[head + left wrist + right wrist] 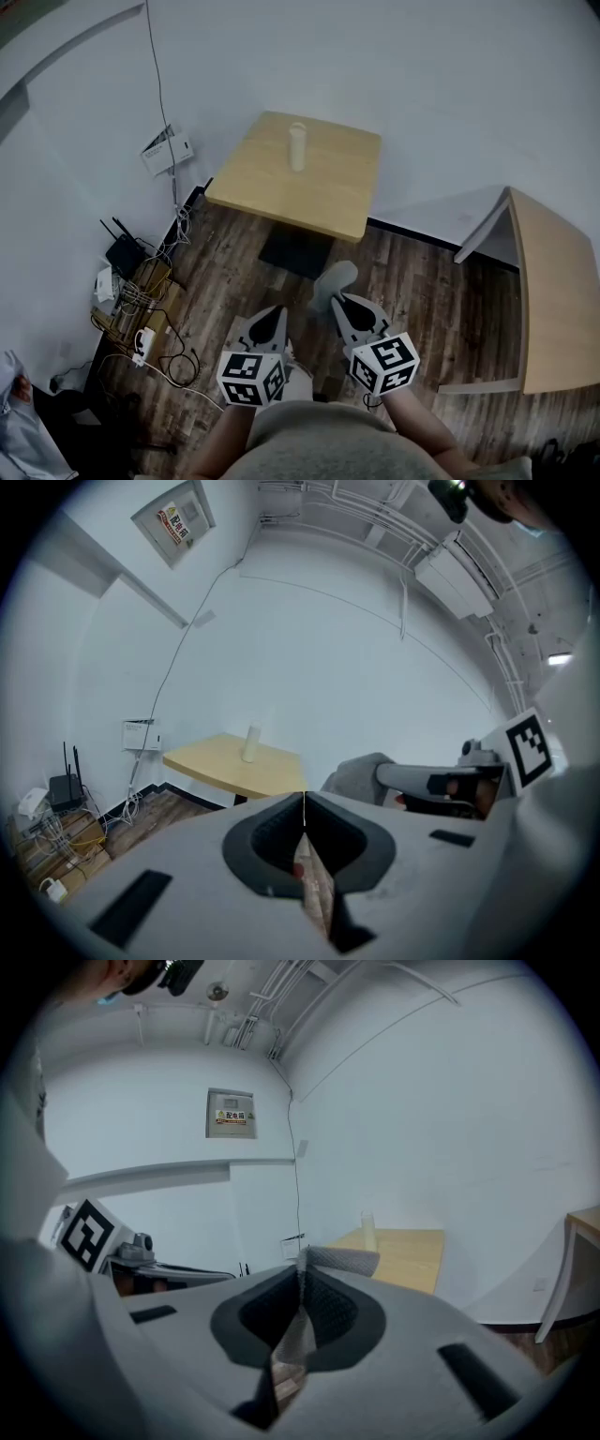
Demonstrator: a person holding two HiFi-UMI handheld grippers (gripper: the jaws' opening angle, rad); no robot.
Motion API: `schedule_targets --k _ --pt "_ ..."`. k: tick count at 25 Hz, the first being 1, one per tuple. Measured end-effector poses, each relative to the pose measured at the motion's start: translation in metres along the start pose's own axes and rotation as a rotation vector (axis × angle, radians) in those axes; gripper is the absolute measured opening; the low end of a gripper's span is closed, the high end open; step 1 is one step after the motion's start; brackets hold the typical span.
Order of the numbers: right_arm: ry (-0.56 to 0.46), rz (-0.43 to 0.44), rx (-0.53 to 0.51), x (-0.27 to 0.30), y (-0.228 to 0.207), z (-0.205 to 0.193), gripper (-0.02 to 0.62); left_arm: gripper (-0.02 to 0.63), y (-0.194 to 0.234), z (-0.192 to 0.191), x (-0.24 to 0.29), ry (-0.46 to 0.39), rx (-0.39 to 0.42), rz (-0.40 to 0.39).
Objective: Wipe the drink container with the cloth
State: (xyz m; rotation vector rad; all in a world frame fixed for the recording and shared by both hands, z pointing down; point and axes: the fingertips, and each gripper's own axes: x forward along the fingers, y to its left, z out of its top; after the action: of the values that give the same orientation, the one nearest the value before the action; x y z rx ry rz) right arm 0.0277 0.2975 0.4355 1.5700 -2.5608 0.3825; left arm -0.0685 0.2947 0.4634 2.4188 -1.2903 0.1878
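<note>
A pale, tall drink container [297,146] stands upright on a small wooden table [319,192] against the wall, far ahead of both grippers. It also shows small in the left gripper view, container [251,743], and in the right gripper view, container [368,1230]. My right gripper [339,302] is shut on a grey cloth [334,279], whose fold sticks out past the jaw tips, cloth [342,1260]. My left gripper [277,314] is shut with nothing in it. Both are held low over the floor, close to my body.
A second wooden table [558,291] stands at the right. A router [122,253], power strips and tangled cables [141,319] lie on the floor at the left by the wall. Dark wood floor [441,300] stretches between me and the tables.
</note>
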Motion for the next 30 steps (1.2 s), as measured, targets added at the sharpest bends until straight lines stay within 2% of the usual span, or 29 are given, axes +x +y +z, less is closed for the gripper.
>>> schedule_targets --k 11,21,30 --pt "0.020 -0.017 -0.005 0.091 -0.041 0.023 0.009 0.003 0.062 0.032 0.073 0.001 -0.020 0.016" --pt "0.018 -0.038 0.009 0.164 -0.070 0.060 0.009 0.003 0.110 0.079 0.129 -0.005 -0.033 0.007" --pt "0.012 -0.059 0.011 0.223 -0.091 0.074 0.009 0.003 0.151 0.099 0.177 0.004 -0.034 -0.005"
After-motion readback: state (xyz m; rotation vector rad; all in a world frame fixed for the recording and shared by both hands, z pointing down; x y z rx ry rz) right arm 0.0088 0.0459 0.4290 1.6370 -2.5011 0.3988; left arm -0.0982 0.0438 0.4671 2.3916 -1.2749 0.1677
